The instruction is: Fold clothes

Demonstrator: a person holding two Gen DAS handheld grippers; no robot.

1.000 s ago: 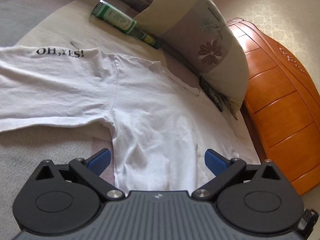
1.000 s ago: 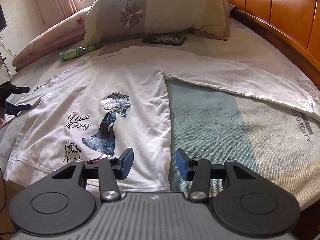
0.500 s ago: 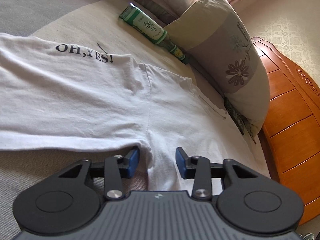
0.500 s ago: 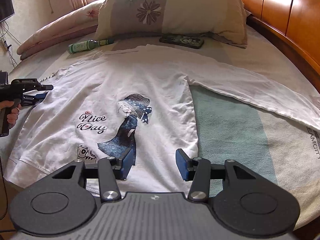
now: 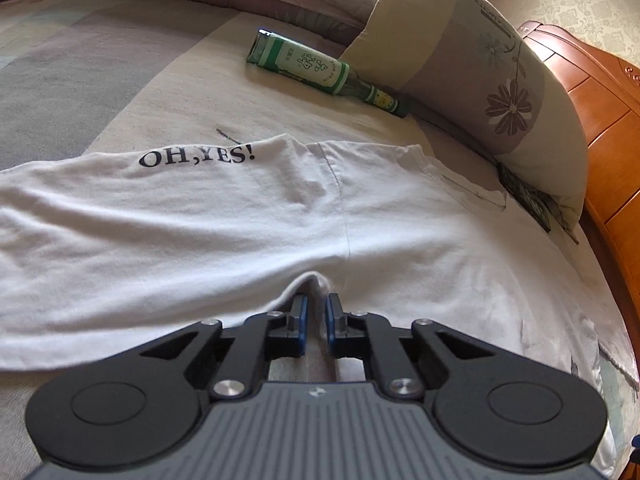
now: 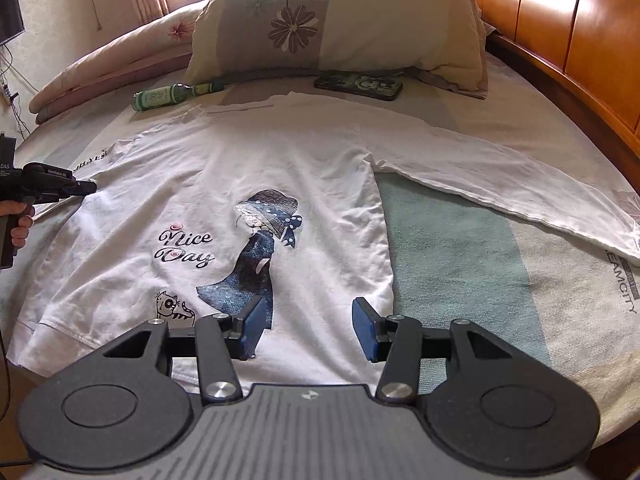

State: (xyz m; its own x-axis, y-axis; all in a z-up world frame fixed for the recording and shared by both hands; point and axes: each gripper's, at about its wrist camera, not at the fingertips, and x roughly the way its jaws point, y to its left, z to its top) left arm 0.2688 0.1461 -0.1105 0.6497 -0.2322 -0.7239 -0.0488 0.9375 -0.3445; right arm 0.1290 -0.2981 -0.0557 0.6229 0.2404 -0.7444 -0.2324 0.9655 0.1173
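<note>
Since a second ago the left gripper (image 5: 316,312) has gone from wide open above the white shirt (image 6: 248,184) to nearly shut, pinching a small ridge of cloth at the armpit where the sleeve meets the body, low in the middle of its own frame. The right gripper (image 6: 304,328) has slid from the shirt's side edge to over the hem, and its fingers stand apart, holding nothing.

That shirt lies flat and face up across the bed (image 6: 460,240), filling the centre of the right view: print showing, one long sleeve (image 6: 500,184) stretched toward the right edge, the other sleeve (image 5: 120,216), lettered "OH,YES!", running to the left of the left view. No fold shows in either view, so by my reading both sleeves and the body are yet to be turned in.

No basket, box or drawer is in sight. A green bottle (image 5: 320,70) lies capped on its side at the upper middle, its contents hidden, beside the pillow (image 6: 336,24); a phone (image 6: 358,86) lies below that pillow.
</note>
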